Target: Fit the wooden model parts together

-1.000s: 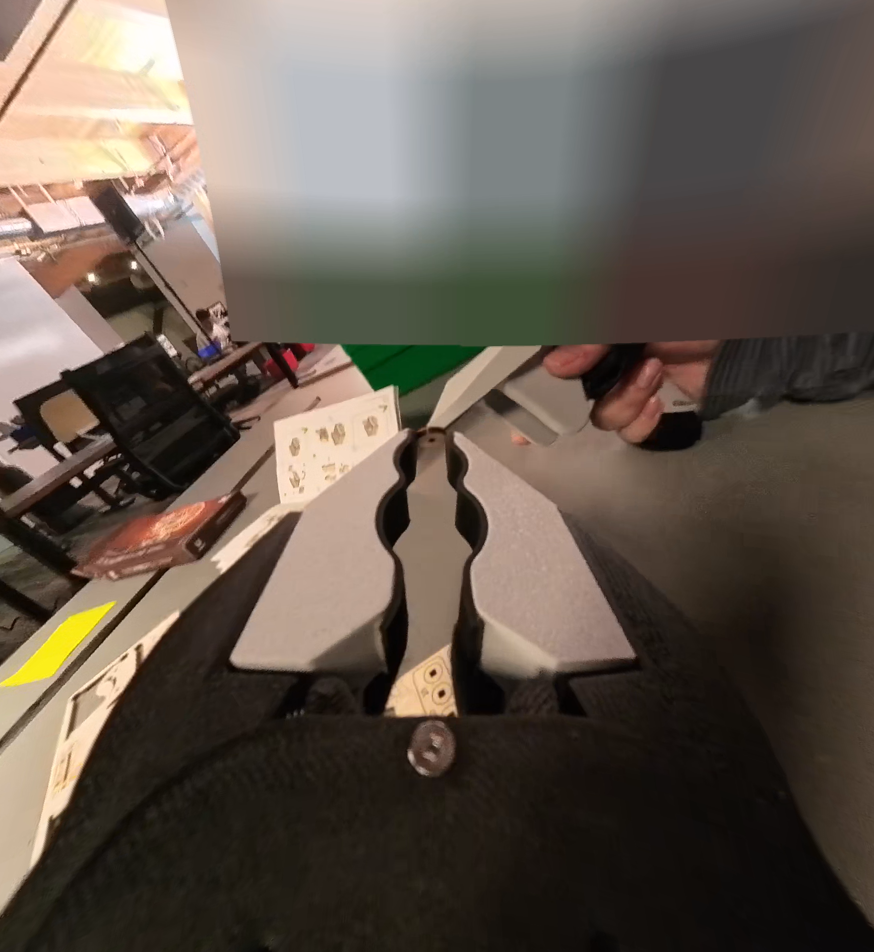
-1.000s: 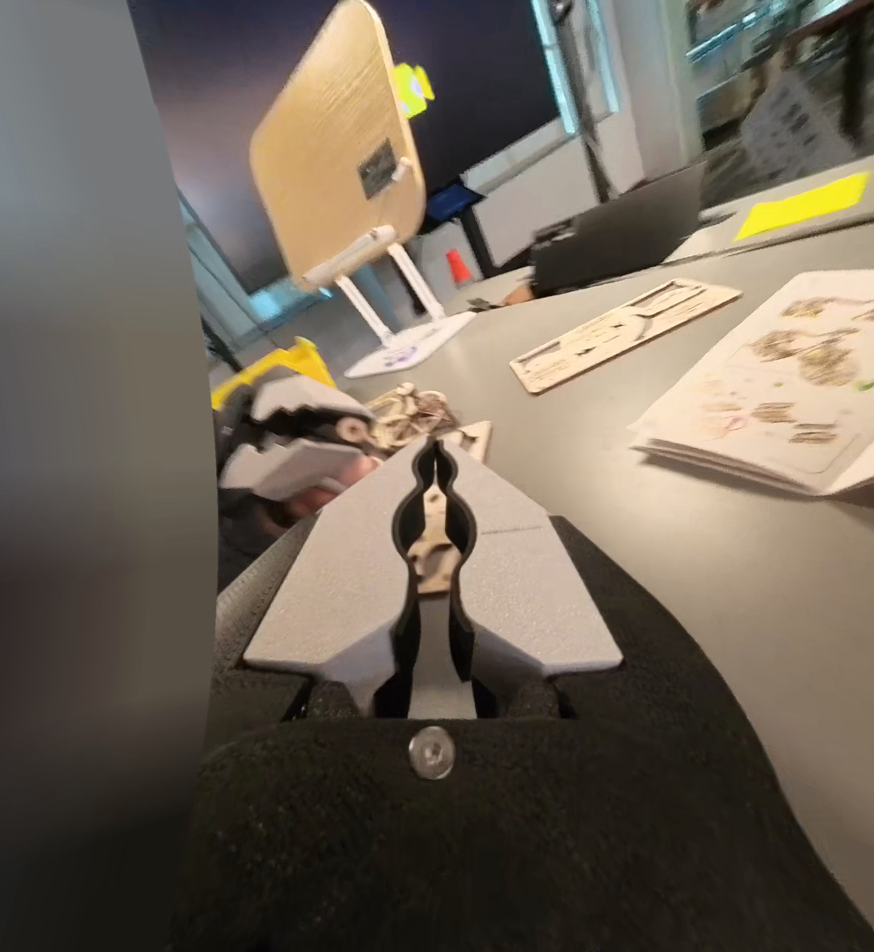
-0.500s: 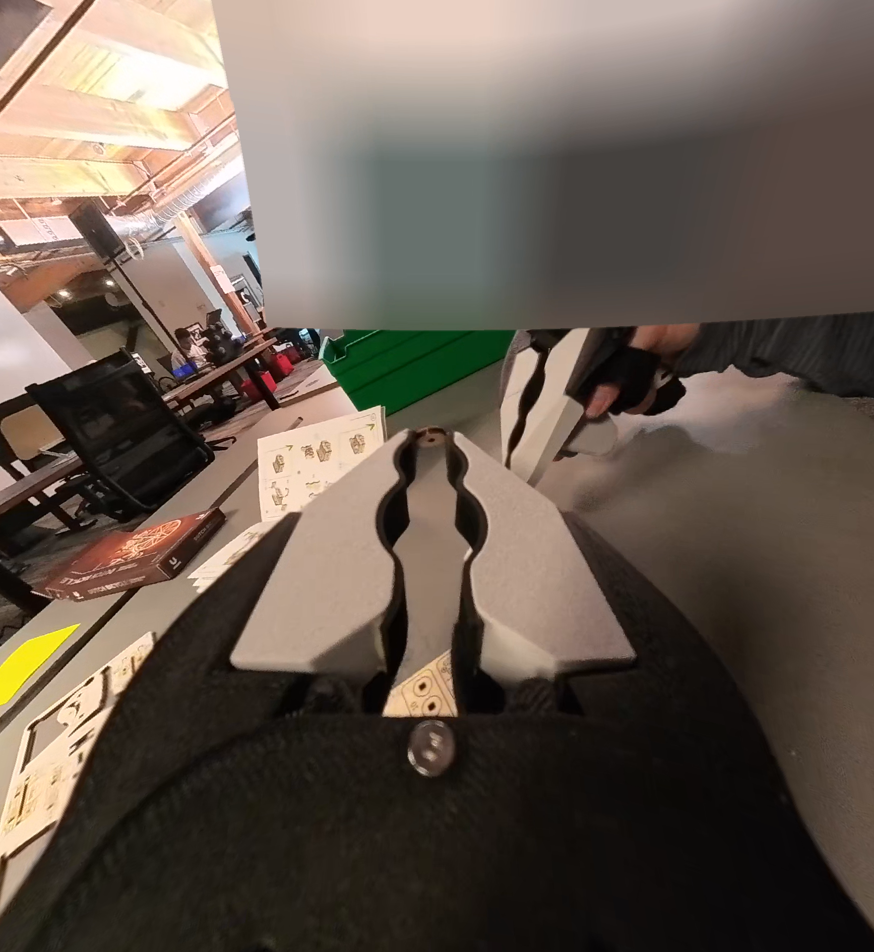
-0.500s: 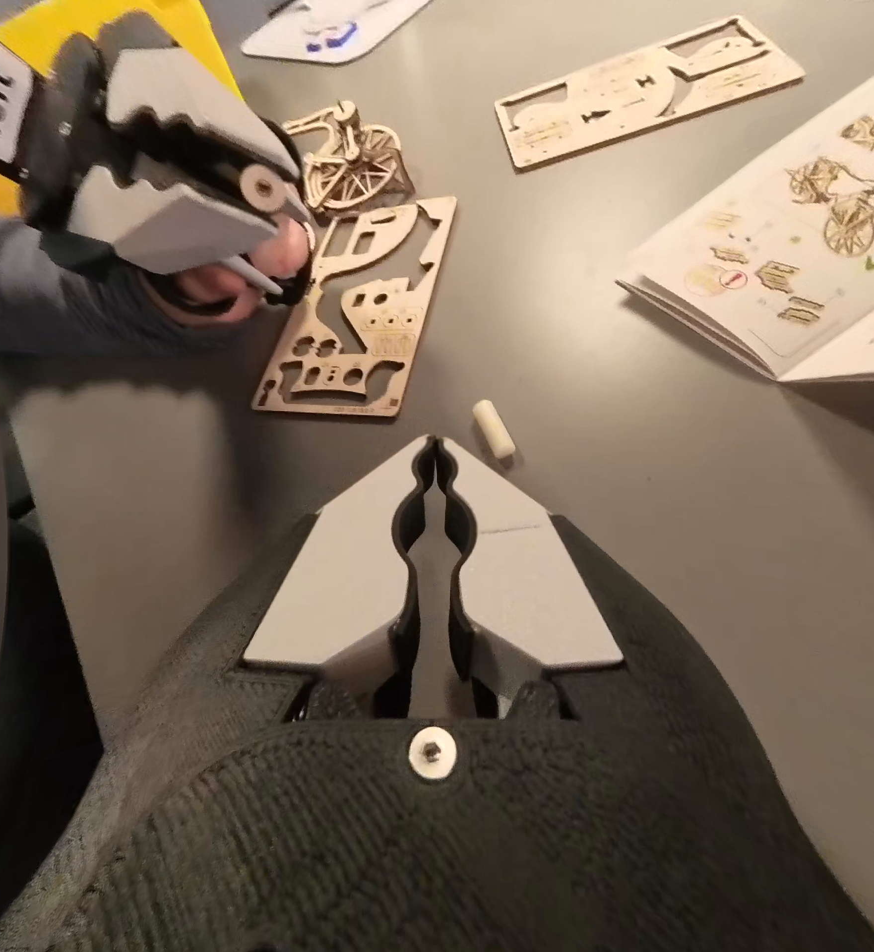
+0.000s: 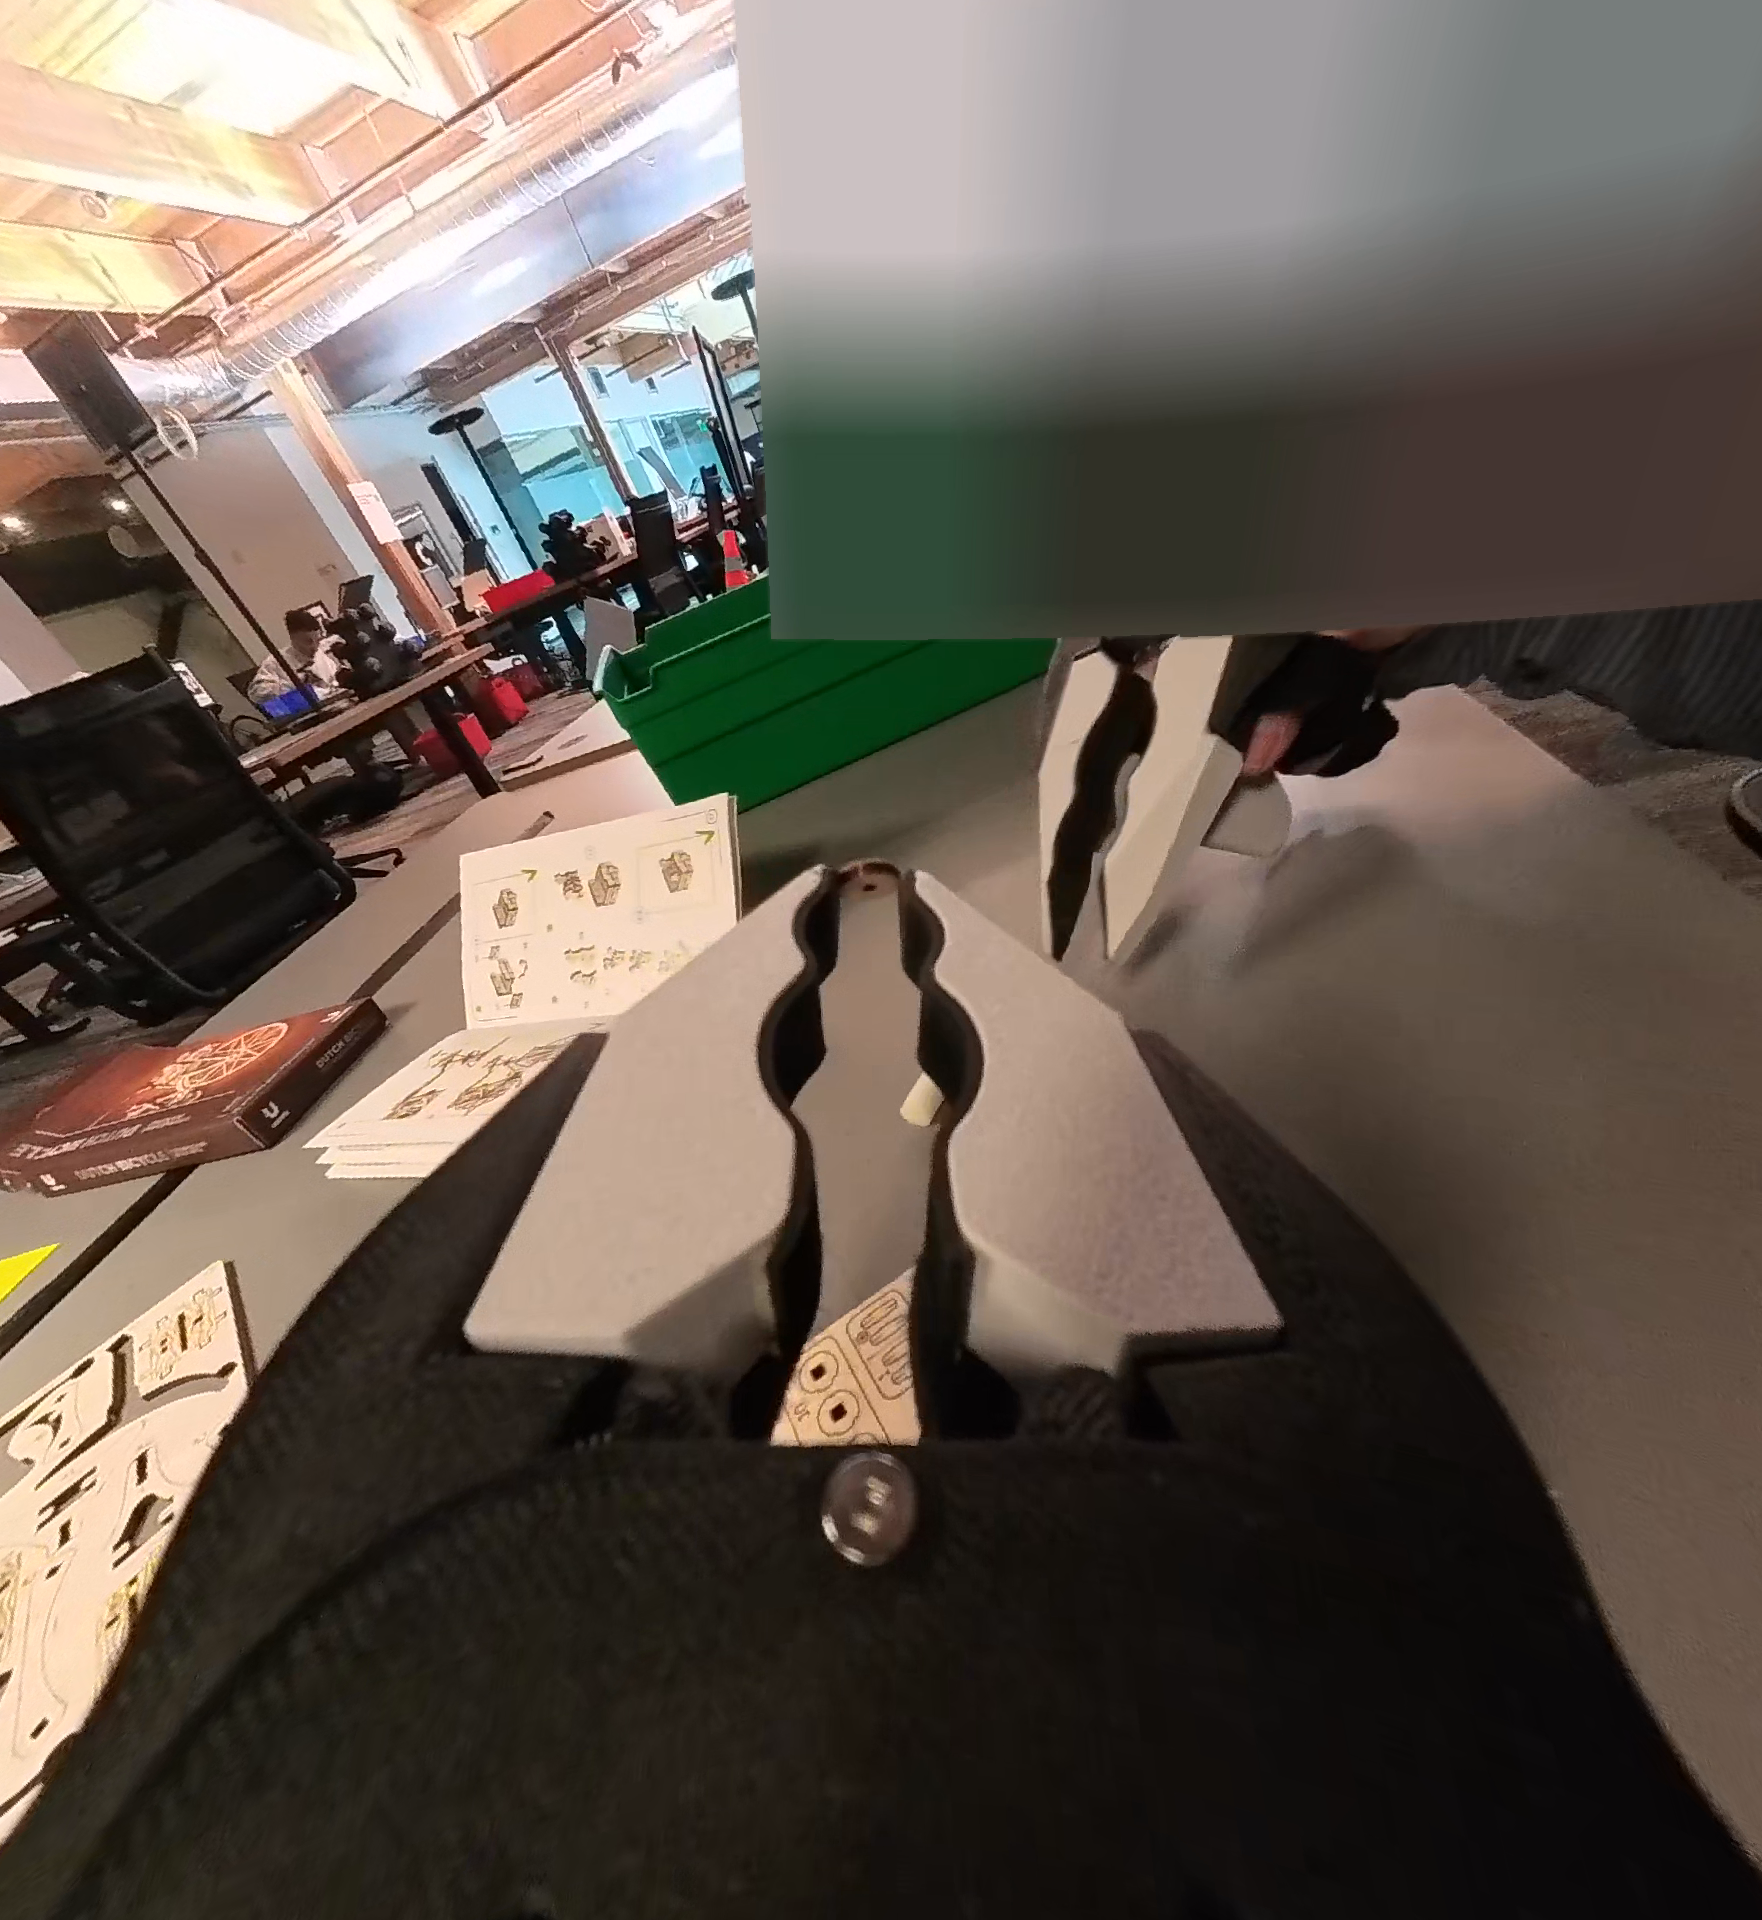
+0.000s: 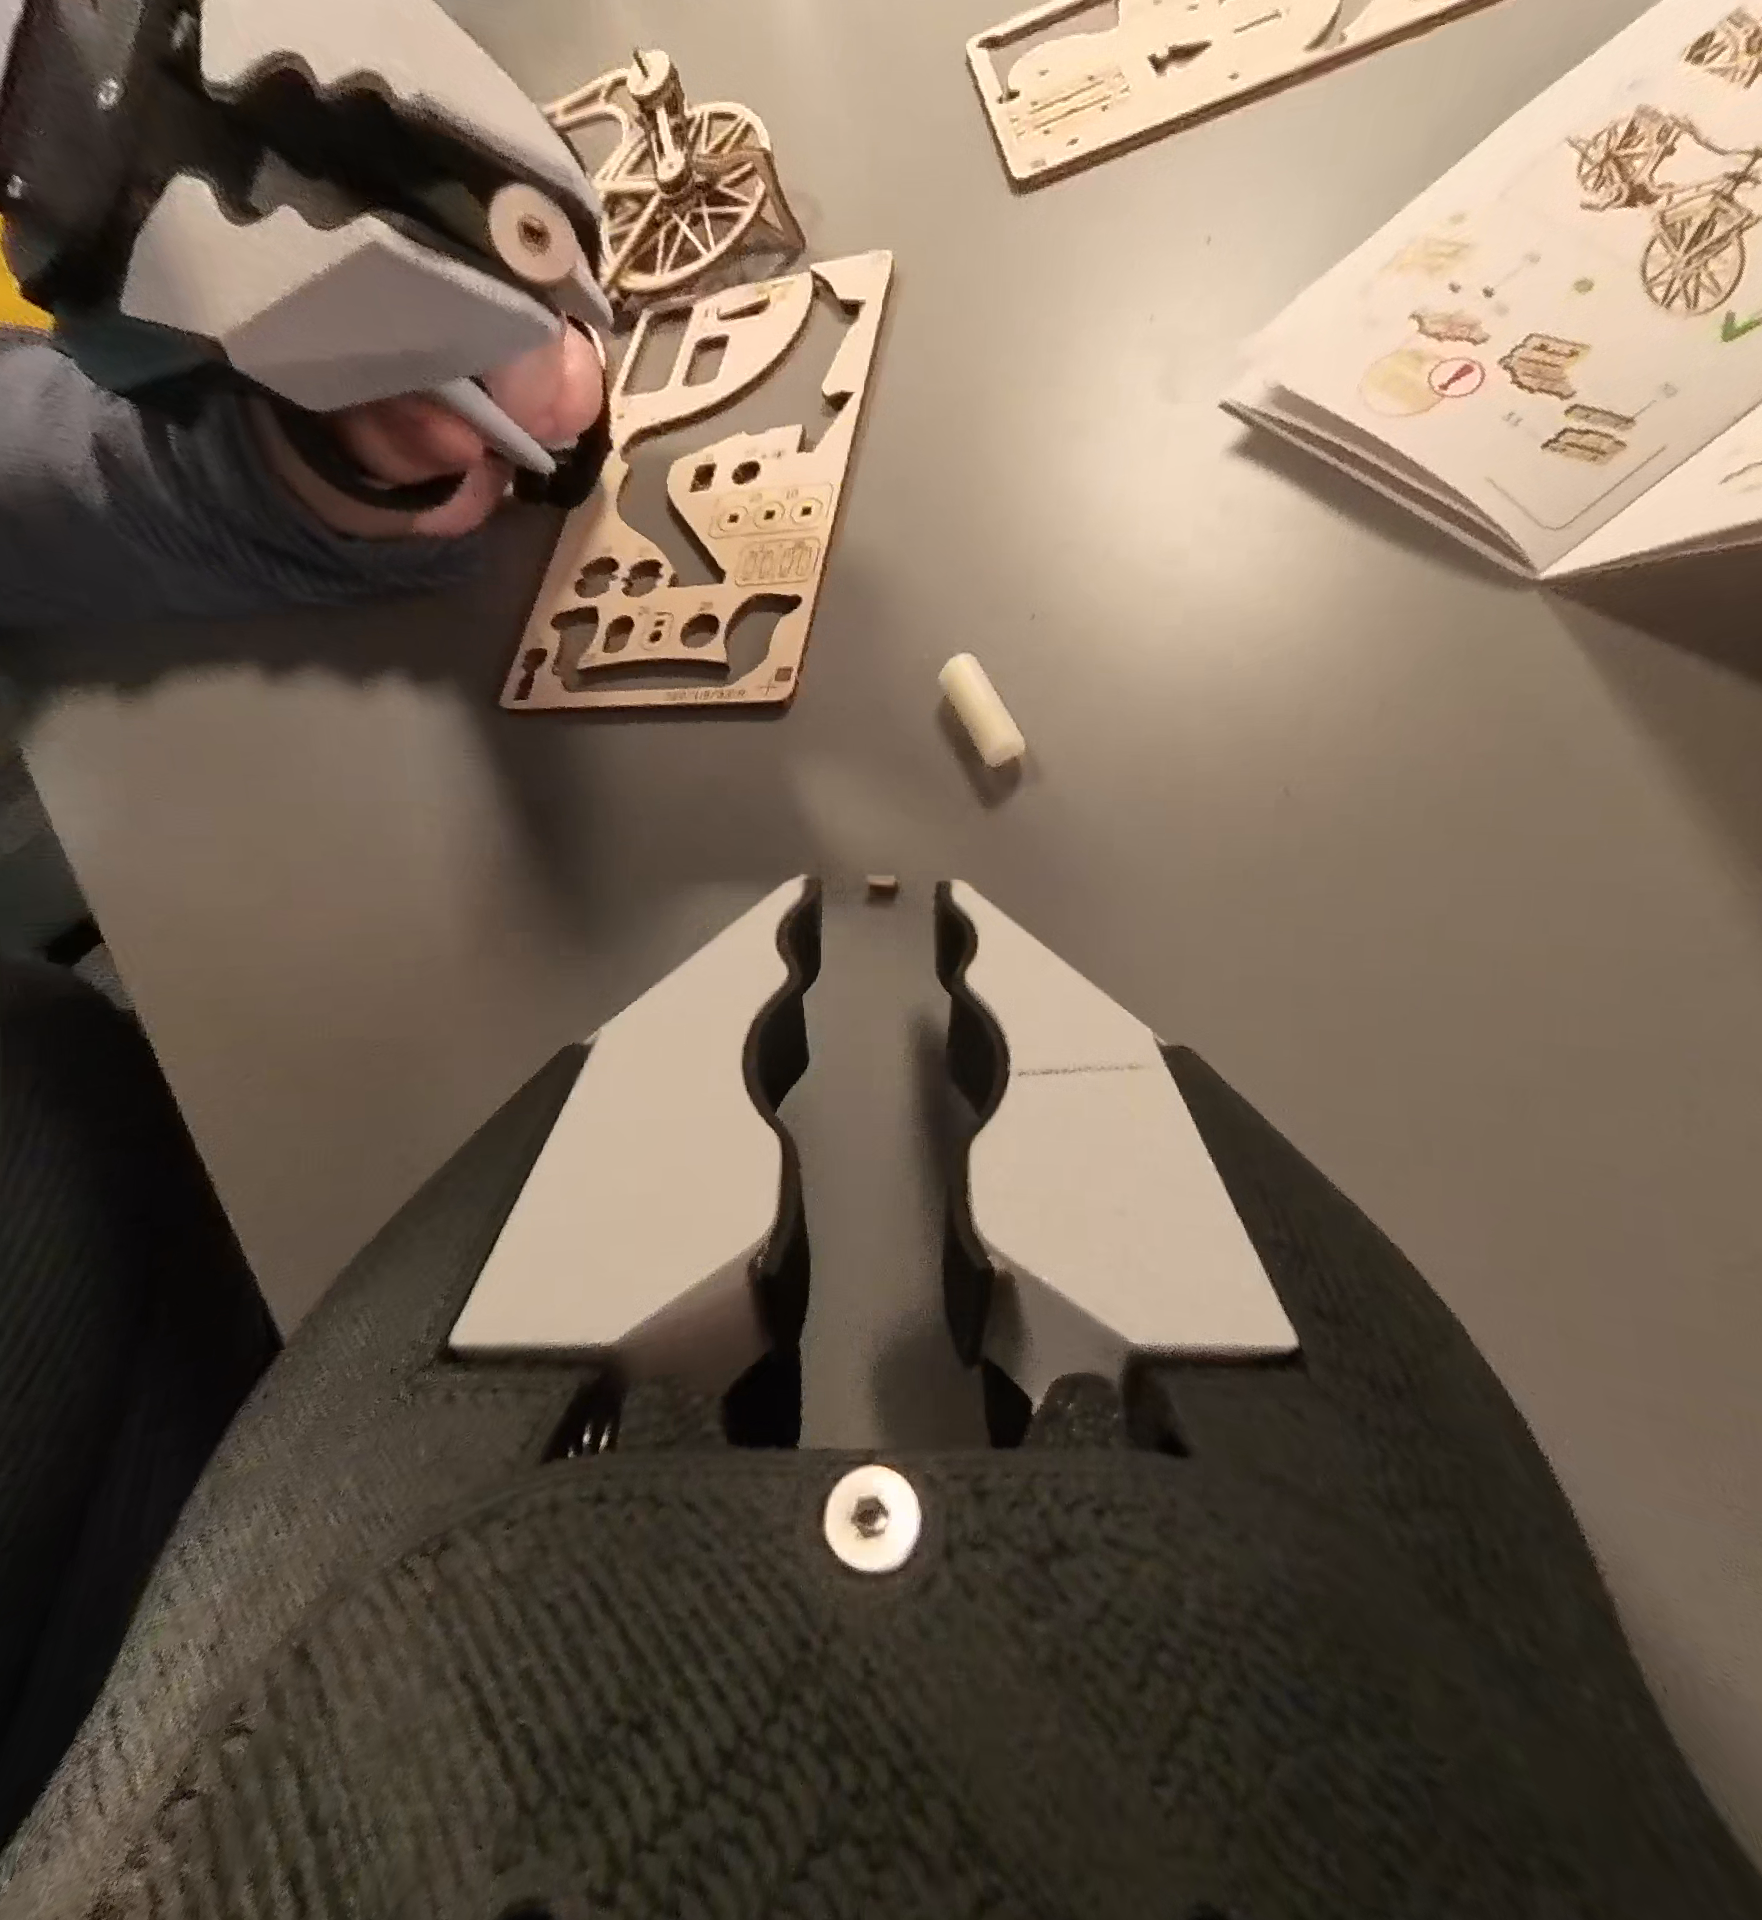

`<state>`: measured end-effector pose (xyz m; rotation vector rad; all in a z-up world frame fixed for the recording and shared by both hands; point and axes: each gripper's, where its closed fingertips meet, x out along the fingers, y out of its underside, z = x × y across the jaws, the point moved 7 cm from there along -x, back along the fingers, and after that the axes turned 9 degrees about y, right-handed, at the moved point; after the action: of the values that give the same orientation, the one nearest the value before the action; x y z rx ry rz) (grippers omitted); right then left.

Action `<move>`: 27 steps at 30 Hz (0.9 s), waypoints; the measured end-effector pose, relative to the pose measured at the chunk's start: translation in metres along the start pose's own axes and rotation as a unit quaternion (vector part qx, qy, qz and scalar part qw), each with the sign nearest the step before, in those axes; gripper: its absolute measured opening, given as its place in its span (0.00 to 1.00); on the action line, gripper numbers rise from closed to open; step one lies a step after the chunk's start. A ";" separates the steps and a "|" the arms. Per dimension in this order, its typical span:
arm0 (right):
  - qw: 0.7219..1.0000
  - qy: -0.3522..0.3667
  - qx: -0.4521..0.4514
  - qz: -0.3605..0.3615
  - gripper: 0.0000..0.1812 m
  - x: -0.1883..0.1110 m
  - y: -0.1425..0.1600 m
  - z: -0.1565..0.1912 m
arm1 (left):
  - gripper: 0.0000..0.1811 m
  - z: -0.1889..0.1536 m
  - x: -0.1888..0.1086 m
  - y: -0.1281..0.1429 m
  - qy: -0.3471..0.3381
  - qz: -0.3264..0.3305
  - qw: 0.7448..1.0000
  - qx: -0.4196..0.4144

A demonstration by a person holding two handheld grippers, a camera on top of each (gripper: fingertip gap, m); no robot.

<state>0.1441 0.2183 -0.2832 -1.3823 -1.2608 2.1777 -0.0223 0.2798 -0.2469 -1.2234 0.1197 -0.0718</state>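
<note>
My left gripper (image 5: 869, 896) is shut on a small round wooden disc (image 5: 869, 879) at its tips. The right wrist view shows it at upper left (image 6: 576, 265), with the disc (image 6: 532, 234) held above a partly built wooden wheel model (image 6: 685, 197) and a punched-out wooden parts sheet (image 6: 711, 488). My right gripper (image 6: 875, 902) is open and points down at the grey table. A tiny wooden piece (image 6: 879, 886) lies on the table between its tips. A white cylinder (image 6: 981, 724) lies just beyond it. The right gripper also shows in the left wrist view (image 5: 1090, 940).
An open instruction booklet (image 6: 1583, 312) lies at the right and a second parts sheet (image 6: 1168, 73) at the top. The left wrist view shows a brown box (image 5: 170, 1101), a booklet (image 5: 596, 914), a green bin (image 5: 804, 707) and a parts sheet (image 5: 56, 1507). There is about 10 centimetres between the tips of the two grippers. The white cylinder (image 6: 981, 724) sits 5 centimetres or so from the ends of my right fingers.
My right gripper has tipped down toward the table and opened from shut; a tiny wooden piece now lies between its tips. My left gripper stays shut on the disc.
</note>
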 end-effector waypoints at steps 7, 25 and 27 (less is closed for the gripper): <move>0.997 -0.008 -0.083 0.002 0.14 0.010 0.007 0.009 | 0.05 -0.002 0.001 0.000 0.012 0.001 1.000 0.000; 0.990 -0.014 -0.138 0.025 0.05 0.015 0.008 0.008 | 0.05 -0.005 0.003 0.000 0.028 0.004 1.000 0.004; 0.989 -0.007 -0.145 0.026 0.05 0.016 0.008 0.008 | 0.05 -0.005 0.003 0.000 0.029 0.005 1.000 0.004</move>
<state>0.1308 0.2194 -0.2976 -1.5225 -1.6157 2.1026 -0.0202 0.2743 -0.2486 -1.2122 0.1752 -0.0991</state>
